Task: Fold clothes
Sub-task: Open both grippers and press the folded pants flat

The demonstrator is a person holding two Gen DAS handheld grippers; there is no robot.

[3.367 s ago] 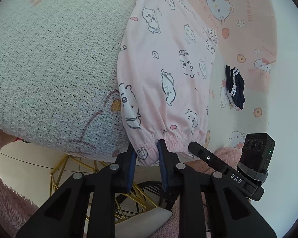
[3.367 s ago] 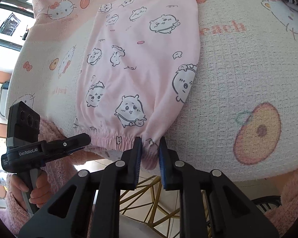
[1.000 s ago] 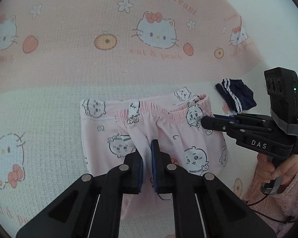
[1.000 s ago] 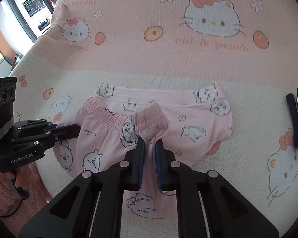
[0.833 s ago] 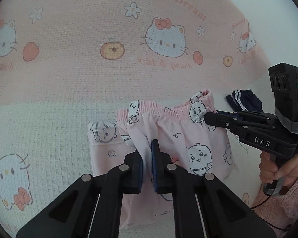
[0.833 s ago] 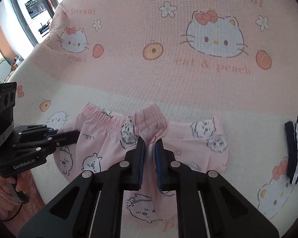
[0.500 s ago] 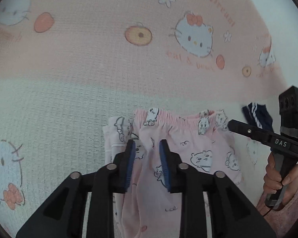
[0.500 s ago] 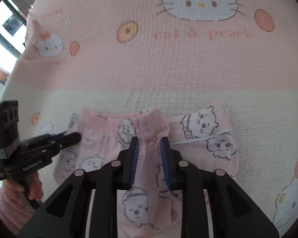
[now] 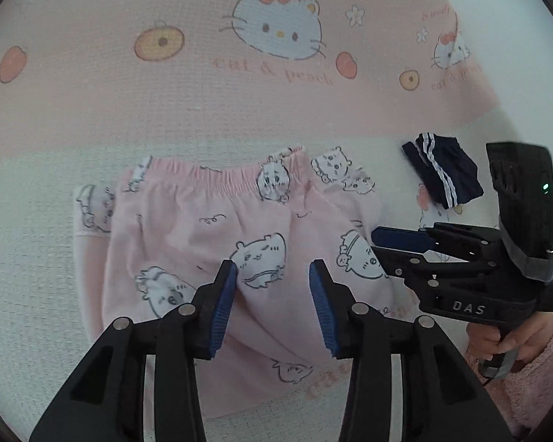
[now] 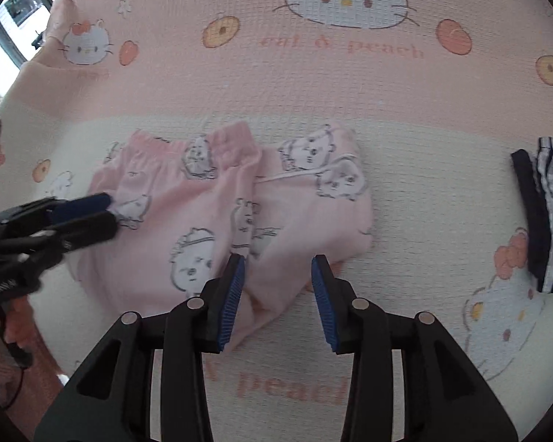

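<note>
Pink pyjama trousers [image 9: 217, 235] with cartoon animal prints lie folded in half on the bed, the elastic waistband on top at the far side. They also show in the right wrist view [image 10: 217, 213]. My left gripper [image 9: 272, 276] is open and empty, just above the near part of the fold. My right gripper [image 10: 278, 272] is open and empty over the near right edge of the trousers. The right gripper shows at the right of the left wrist view [image 9: 398, 246]; the left gripper shows blurred at the left of the right wrist view [image 10: 88, 213].
The bed cover [image 9: 239, 110] is pink and cream waffle cloth with cat and peach prints. A folded navy garment with white stripes [image 9: 442, 173] lies to the right of the trousers, also in the right wrist view [image 10: 545, 213]. A window [image 10: 18, 11] is at far left.
Both grippers carried the trouser hem up from the bed edge and over onto the waistband, then opened and let go. They have since drawn back toward me.
</note>
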